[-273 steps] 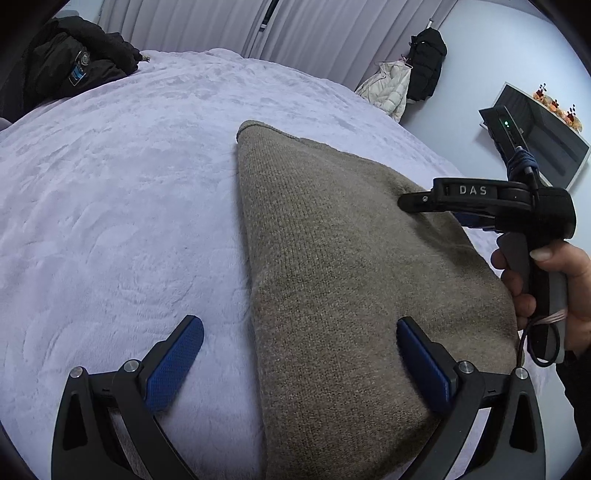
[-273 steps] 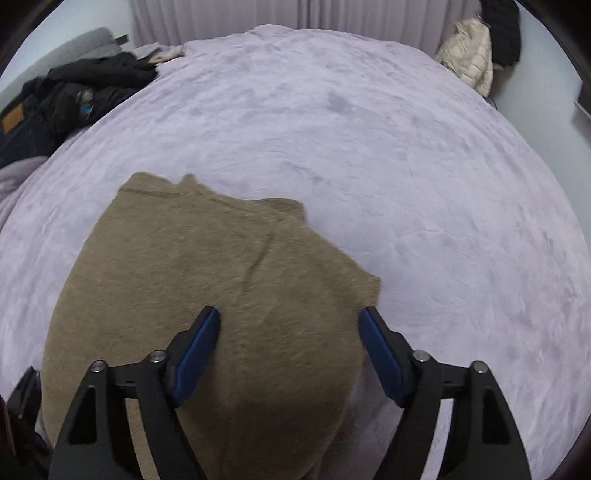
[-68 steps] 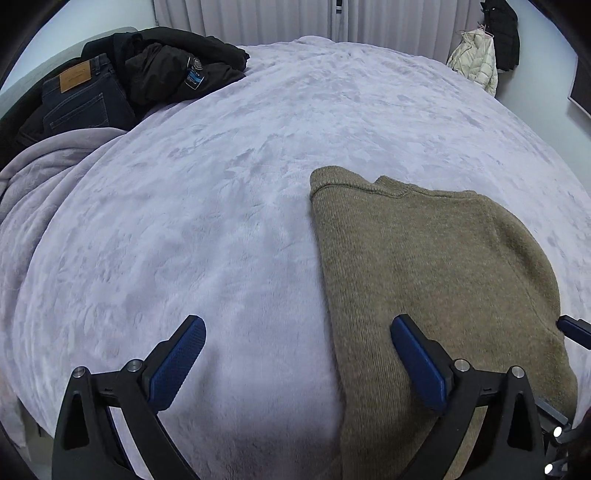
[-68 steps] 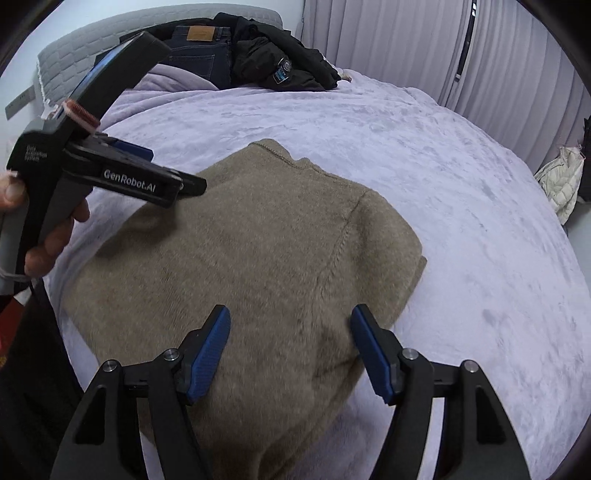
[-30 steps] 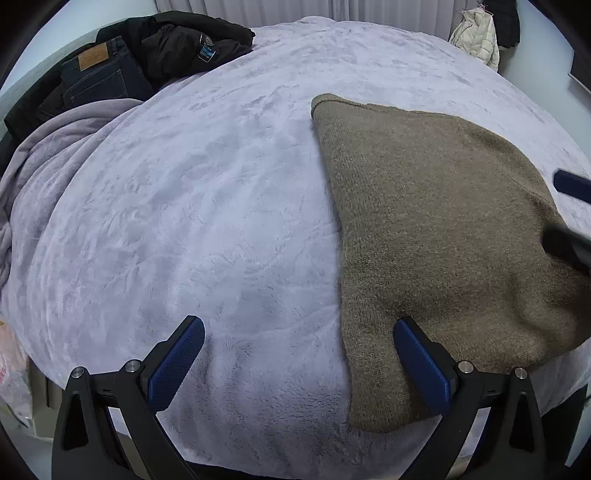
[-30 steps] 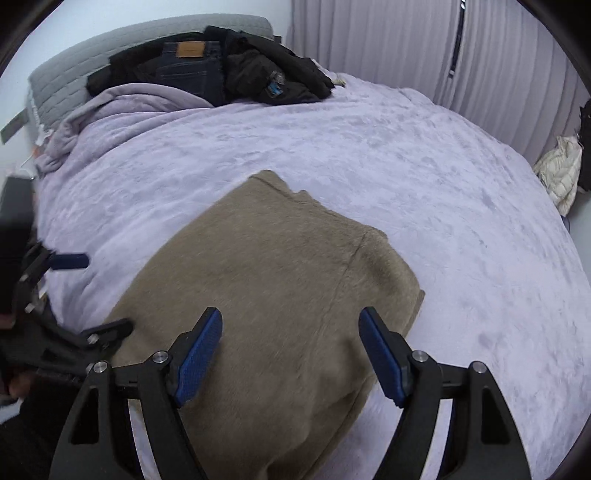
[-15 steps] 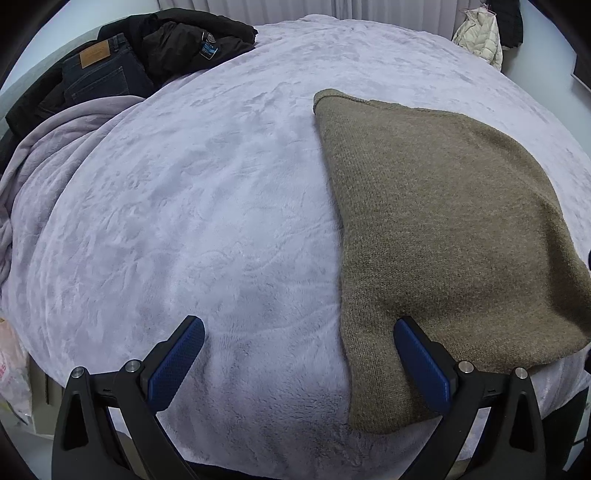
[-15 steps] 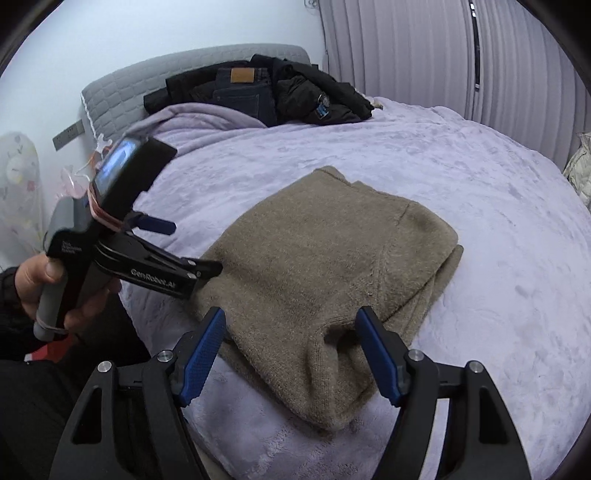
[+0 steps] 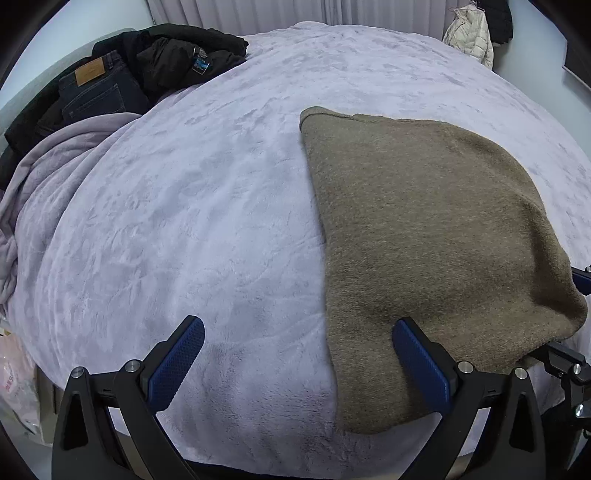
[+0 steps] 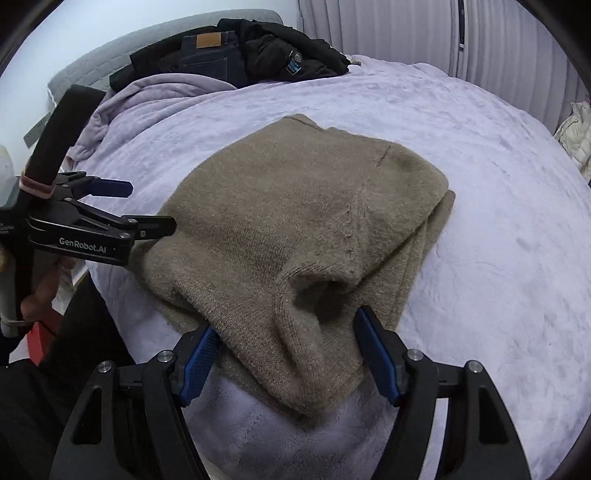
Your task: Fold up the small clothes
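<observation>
An olive-brown knit sweater (image 9: 424,229) lies folded on the lilac bed cover (image 9: 184,221). My left gripper (image 9: 297,332) is open and hovers over the sweater's near left edge, with its right pad (image 9: 421,365) above the knit and its left pad over bare cover. The right wrist view shows the sweater (image 10: 295,206) with a sleeve opening at its near corner. My right gripper (image 10: 286,326) straddles that corner, open, with the knit between the pads and lapping over the left fingertip. The left gripper (image 10: 144,205), held in a hand (image 10: 40,291), is at the sweater's left corner.
Dark jeans and a black jacket (image 9: 147,70) are piled at the head of the bed beside a bunched lilac blanket (image 9: 48,177). A grey headboard (image 10: 110,59) and curtains stand behind, and a cream jacket (image 9: 469,33) hangs at the far right. The bed's edge runs just below both grippers.
My right gripper has come down and closer to the sweater's near corner, which now sits between its fingers. The left gripper has hardly moved.
</observation>
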Available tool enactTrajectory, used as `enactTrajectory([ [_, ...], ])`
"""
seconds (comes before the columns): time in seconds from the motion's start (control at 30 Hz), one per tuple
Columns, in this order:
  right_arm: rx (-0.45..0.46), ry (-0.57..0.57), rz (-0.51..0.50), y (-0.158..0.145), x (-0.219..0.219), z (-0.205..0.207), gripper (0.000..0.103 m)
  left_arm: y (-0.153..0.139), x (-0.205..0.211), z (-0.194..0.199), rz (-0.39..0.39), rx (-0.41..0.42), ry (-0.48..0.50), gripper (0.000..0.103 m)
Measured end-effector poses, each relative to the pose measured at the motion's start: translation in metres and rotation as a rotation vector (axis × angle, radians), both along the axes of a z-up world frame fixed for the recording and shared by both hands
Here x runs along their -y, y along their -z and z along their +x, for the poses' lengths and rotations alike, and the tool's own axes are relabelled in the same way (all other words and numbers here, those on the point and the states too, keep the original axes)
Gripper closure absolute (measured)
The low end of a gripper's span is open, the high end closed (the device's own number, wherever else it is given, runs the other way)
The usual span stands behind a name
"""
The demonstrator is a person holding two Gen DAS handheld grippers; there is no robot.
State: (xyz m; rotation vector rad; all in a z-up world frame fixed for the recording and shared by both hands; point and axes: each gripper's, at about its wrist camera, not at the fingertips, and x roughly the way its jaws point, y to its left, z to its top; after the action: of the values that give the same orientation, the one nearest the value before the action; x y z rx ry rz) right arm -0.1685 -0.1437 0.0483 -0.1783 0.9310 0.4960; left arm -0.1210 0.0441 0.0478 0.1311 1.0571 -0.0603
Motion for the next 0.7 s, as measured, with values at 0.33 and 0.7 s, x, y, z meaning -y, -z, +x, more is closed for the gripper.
enactTrajectory([
  [0.33,0.042,0.071,-0.149,-0.043,-0.017,-0.007,0.024,-0.030,0.029,0.002,0.008,0.042,0.014,0.000],
  [0.7,0.030,0.097,-0.184,-0.081,-0.015,-0.022,0.022,-0.034,0.030,0.002,0.031,0.042,-0.048,0.000],
])
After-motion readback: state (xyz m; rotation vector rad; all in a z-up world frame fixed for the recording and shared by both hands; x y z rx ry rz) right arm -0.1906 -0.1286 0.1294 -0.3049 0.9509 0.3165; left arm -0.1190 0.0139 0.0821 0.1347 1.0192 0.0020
